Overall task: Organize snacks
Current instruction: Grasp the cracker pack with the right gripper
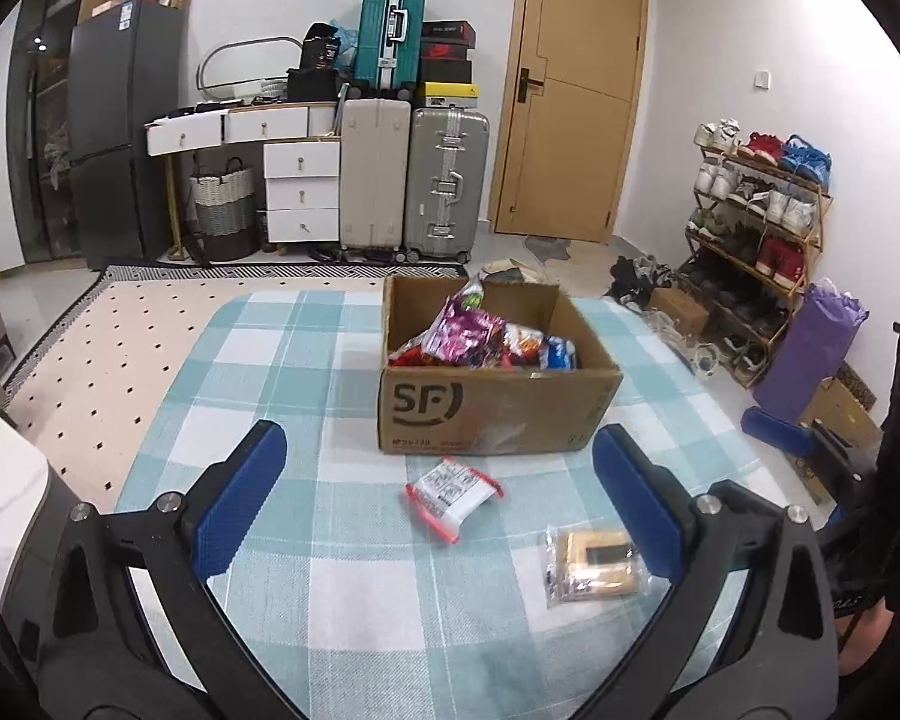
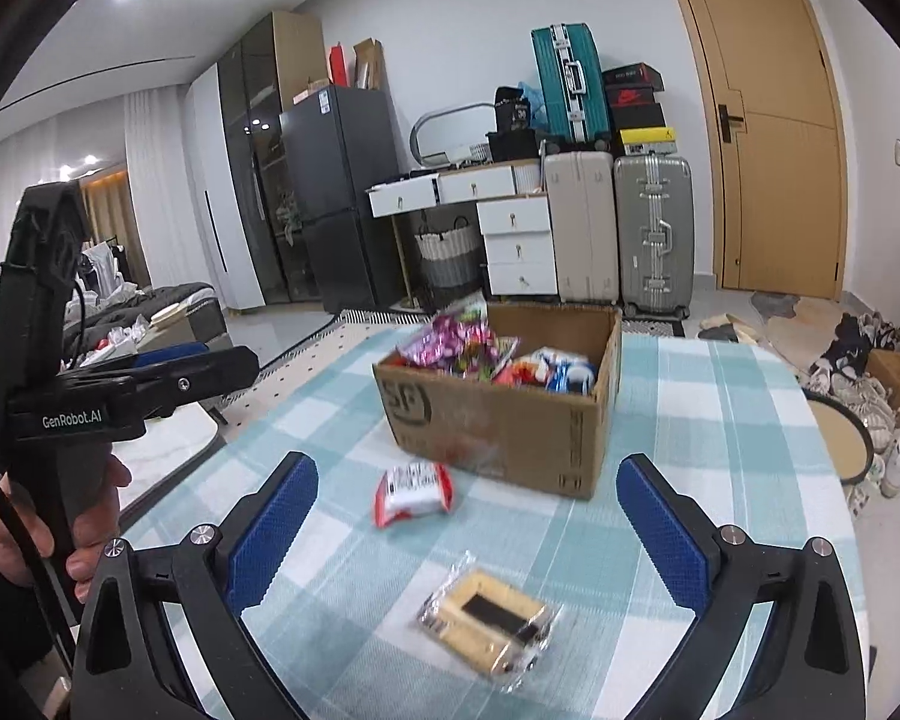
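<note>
The cardboard box (image 1: 498, 414) hides the lower snacks inside it, so only the top packets (image 1: 480, 336) show and their number cannot be told; the small print under the logo is too blurred to read; in the right wrist view the box front (image 2: 498, 426) is smeared by motion blur; the red and white packet (image 2: 414, 489) there has unreadable text; the left tool (image 2: 150, 384) is seen only from the side at 9 o'clock, so its opening is hidden; the right tool (image 1: 810, 438) is cut by the edge at 3 o'clock in the left wrist view; the desk (image 1: 330, 600) runs out of frame at 6 o'clock.
</note>
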Motion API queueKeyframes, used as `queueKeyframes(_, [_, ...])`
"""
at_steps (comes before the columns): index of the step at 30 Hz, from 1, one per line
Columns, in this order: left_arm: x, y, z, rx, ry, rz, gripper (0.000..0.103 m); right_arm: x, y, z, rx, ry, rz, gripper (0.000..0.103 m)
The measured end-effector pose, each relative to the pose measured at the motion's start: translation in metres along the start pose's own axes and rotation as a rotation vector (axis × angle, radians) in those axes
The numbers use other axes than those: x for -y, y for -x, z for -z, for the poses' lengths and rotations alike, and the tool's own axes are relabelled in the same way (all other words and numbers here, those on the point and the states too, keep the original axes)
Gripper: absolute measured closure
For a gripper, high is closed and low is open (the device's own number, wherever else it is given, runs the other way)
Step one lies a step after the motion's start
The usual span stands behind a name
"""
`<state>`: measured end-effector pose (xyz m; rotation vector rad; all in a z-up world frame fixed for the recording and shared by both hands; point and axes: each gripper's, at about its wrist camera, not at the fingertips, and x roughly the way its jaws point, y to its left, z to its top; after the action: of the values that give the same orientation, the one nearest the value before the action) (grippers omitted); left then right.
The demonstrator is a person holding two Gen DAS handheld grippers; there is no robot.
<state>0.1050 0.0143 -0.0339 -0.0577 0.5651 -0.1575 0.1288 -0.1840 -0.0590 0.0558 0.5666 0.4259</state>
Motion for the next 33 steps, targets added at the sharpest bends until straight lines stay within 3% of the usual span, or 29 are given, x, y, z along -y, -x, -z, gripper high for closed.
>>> queueKeyframes(6, [-0.009,-0.019,0.034,-0.054,0.038,-0.026,0.001,0.000,-0.008,0.034,-0.036,-0.039,0.013,0.001])
queueKeyframes(11, [-0.025,-0.036,0.067,-0.074,0.114,-0.042,0.001,0.000,-0.018,0.057,-0.103,-0.080,0.007,0.001])
queueKeyframes(15, [-0.029,-0.050,0.083,-0.103,0.118,-0.052,0.001,-0.001,-0.031,0.068,-0.172,-0.085,0.018,0.001])
queueKeyframes(25, [-0.038,-0.061,0.090,-0.099,0.132,-0.047,0.001,0.005,-0.072,0.079,-0.320,-0.151,0.041,0.001])
queueKeyframes(33, [-0.041,-0.061,0.095,-0.102,0.144,-0.026,0.001,-0.008,-0.102,0.079,-0.410,-0.111,0.137,0.001])
